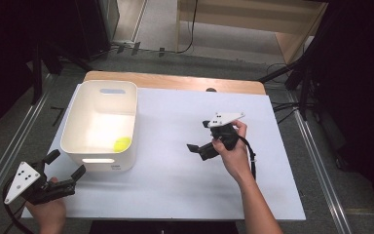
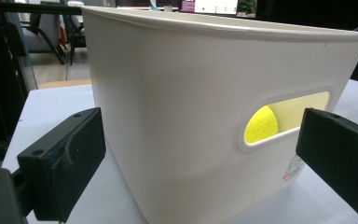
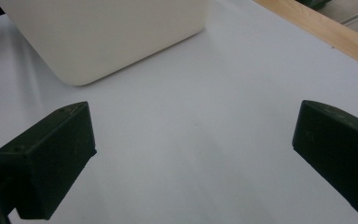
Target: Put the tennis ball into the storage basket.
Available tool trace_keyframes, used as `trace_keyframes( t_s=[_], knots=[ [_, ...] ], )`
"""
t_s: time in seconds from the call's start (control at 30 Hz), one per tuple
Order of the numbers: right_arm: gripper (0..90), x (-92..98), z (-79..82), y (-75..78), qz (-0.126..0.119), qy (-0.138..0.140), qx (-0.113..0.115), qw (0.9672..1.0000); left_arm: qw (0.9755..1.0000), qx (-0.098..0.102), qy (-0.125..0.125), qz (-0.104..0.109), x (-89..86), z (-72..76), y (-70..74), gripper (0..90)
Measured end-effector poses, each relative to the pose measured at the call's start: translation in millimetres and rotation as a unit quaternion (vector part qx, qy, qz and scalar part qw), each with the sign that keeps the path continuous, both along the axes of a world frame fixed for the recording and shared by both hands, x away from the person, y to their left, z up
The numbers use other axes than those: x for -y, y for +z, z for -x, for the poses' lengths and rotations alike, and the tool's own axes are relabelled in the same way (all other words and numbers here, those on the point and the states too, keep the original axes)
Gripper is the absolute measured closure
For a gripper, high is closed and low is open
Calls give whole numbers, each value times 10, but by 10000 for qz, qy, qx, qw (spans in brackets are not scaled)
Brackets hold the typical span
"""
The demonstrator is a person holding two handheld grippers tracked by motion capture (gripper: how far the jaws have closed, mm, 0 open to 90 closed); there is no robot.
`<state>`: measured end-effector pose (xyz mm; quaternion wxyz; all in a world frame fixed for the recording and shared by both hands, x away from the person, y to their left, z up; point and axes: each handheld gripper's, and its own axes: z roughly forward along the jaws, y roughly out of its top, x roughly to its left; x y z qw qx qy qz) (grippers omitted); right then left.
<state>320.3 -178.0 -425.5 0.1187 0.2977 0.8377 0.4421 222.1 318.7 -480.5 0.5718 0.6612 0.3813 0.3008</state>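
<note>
Well, from above, a white tabletop (image 1: 175, 146) with a wooden strip along its far edge carries a cream plastic bin (image 1: 102, 126) on its left part. A yellow ball (image 1: 122, 143) lies on the bin's floor, toward the near right corner. The left tongs (image 1: 67, 164) sit at the near left corner of the tabletop, held in the person's left hand (image 1: 46, 212), jaws spread wide and holding nothing, tips just beside the bin's near wall. The right tongs (image 1: 198, 136) hover over the middle of the tabletop in the right hand (image 1: 233, 148), well apart from the bin, jaws pointing left toward it.

Now the left gripper view: the two black jaws stand far apart on either side of the bin's (image 2: 182, 116) corner, gripping nothing; whether they touch the wall I cannot tell. Through the handle slot (image 2: 286, 119) the yellow ball (image 2: 260, 124) shows inside. A small sticker (image 2: 293, 168) with red print sits low on the wall, too small to read.

Lastly the right gripper view: both jaws are wide open over bare white tabletop (image 3: 196, 140), empty between them. The bin's (image 3: 107, 37) rounded lower corner sits ahead to the upper left, and the wooden edge (image 3: 326, 32) runs across the upper right.
</note>
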Motion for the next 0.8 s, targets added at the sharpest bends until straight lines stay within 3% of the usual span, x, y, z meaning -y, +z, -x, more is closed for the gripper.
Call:
trace_keyframes(
  t_s=[0.8],
  knots=[
    [0,450,252,-264,-231,-431,33,9988,10000,-2,15,-51,19,0,-3,14]
  ],
)
